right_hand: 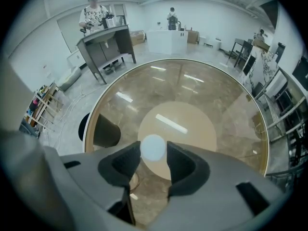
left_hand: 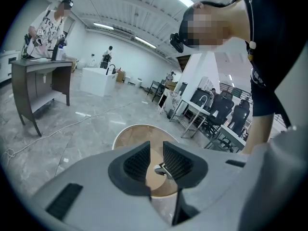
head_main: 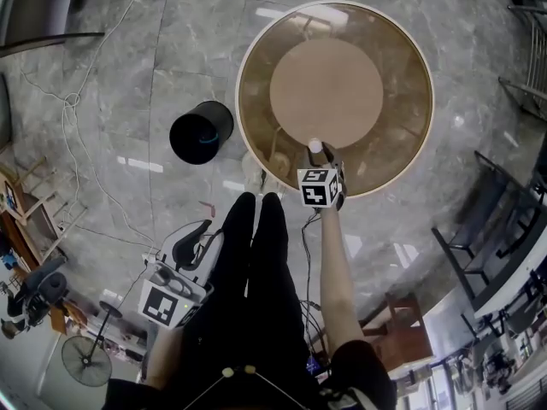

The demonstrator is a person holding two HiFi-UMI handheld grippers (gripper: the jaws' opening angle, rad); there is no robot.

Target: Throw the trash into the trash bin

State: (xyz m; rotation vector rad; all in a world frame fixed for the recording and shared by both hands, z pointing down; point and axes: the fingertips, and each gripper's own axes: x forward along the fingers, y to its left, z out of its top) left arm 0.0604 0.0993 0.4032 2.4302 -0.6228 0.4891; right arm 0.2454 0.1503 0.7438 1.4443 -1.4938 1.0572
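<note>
A small white ball (head_main: 314, 145) rests at the near edge of the round glass table (head_main: 248, 67). My right gripper (head_main: 317, 152) points steeply down over it, jaws shut on the ball (right_hand: 153, 147), both pads touching its sides. The black trash bin (head_main: 202, 132) stands open on the floor left of the table, and it shows through the glass (right_hand: 98, 129) in the right gripper view. My left gripper (head_main: 198, 233) hangs low beside my legs, away from the table. Its jaws (left_hand: 156, 160) stand a narrow gap apart with nothing between them, and the table (left_hand: 132, 134) lies ahead.
White cables (head_main: 73, 101) trail over the marble floor left of the bin. A floor fan (head_main: 85, 361) stands at the lower left, dark chairs (head_main: 479, 246) at the right, and a wooden chair (head_main: 397, 323) by my right arm. People stand at a desk (right_hand: 103, 37) far behind.
</note>
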